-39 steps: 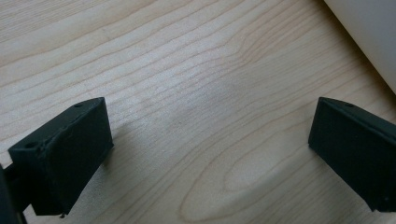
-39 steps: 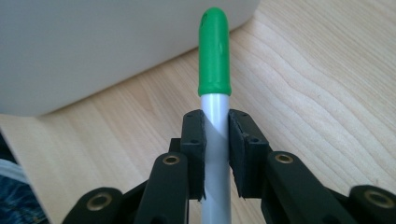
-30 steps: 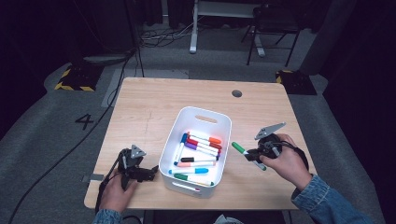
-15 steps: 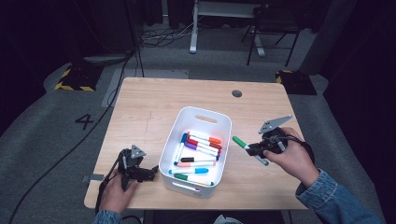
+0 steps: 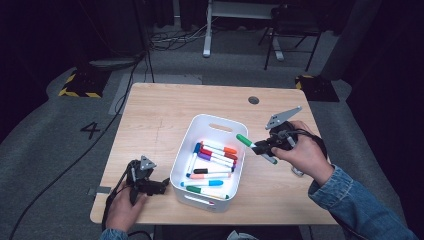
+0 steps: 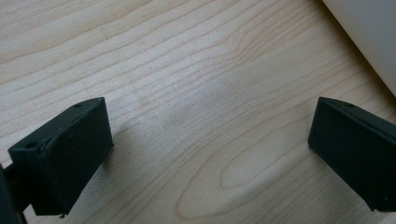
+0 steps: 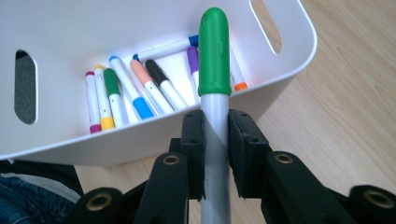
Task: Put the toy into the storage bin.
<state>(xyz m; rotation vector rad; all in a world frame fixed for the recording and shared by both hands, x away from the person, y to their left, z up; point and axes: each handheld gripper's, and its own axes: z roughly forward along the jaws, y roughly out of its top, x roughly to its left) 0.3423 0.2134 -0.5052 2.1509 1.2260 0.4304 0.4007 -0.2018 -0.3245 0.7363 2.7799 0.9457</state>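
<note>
wood table (image 5: 165, 120) on grey floor | right gripper (image 7: 215, 128) clamps green marker (image 7: 214, 56) | left gripper (image 6: 210, 140) spread, empty

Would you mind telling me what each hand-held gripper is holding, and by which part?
Right hand-held gripper: green-capped marker, clamped on its grey barrel. Left hand-held gripper: nothing.

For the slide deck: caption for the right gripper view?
Right gripper clamps a green-capped marker over the white bin of markers.

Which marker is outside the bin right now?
The green-capped marker, clamped by its grey barrel in the right gripper beside the white bin; the other markers lie inside.
</note>
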